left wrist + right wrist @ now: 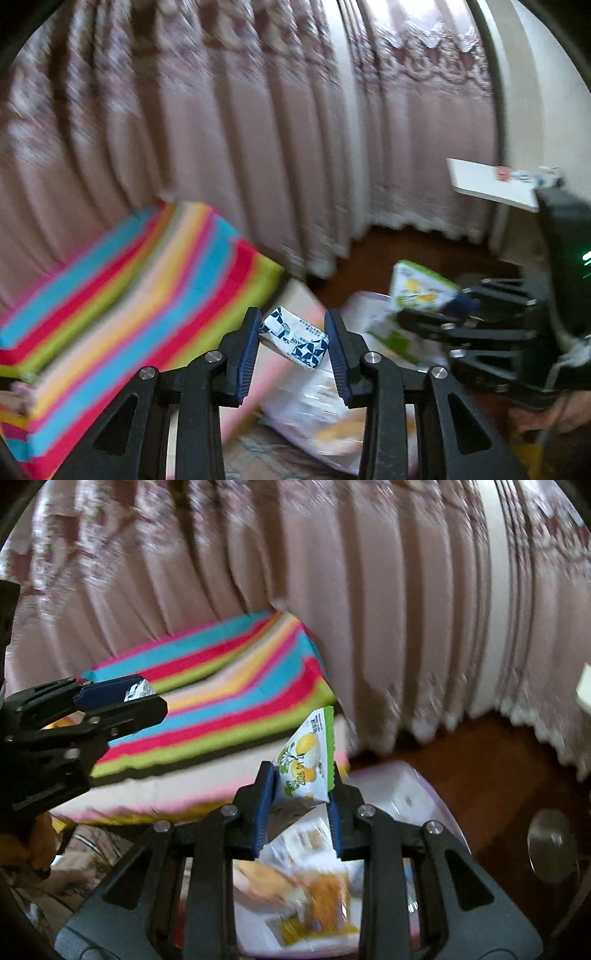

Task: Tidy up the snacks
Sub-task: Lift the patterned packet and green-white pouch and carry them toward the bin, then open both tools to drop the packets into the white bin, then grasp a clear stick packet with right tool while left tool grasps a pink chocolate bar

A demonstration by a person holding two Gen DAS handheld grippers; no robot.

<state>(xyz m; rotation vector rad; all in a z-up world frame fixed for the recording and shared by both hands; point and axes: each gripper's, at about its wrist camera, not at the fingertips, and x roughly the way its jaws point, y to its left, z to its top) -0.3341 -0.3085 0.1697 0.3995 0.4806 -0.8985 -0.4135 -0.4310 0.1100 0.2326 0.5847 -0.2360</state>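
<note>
My left gripper point(291, 332) is shut on a small white snack packet with dark blue geometric print point(293, 338), held in the air. It also shows at the left of the right wrist view point(142, 698), with a sliver of the packet point(137, 690) between its pads. My right gripper point(301, 786) is shut on a white and green snack packet with yellow lemons point(306, 764), which stands up between the pads. The same packet point(421, 291) shows at the right of the left wrist view, in the right gripper point(448, 308). Below both lies a clear plastic bag of snacks point(317, 893).
A rainbow-striped box or cushion point(122, 295) lies at the left, on a pink-edged surface point(177, 794). Pink pleated curtains point(258, 129) fill the background. A dark wooden floor point(491, 768), a white tabletop point(491, 181) at far right and a round metal disc point(552, 843) also show.
</note>
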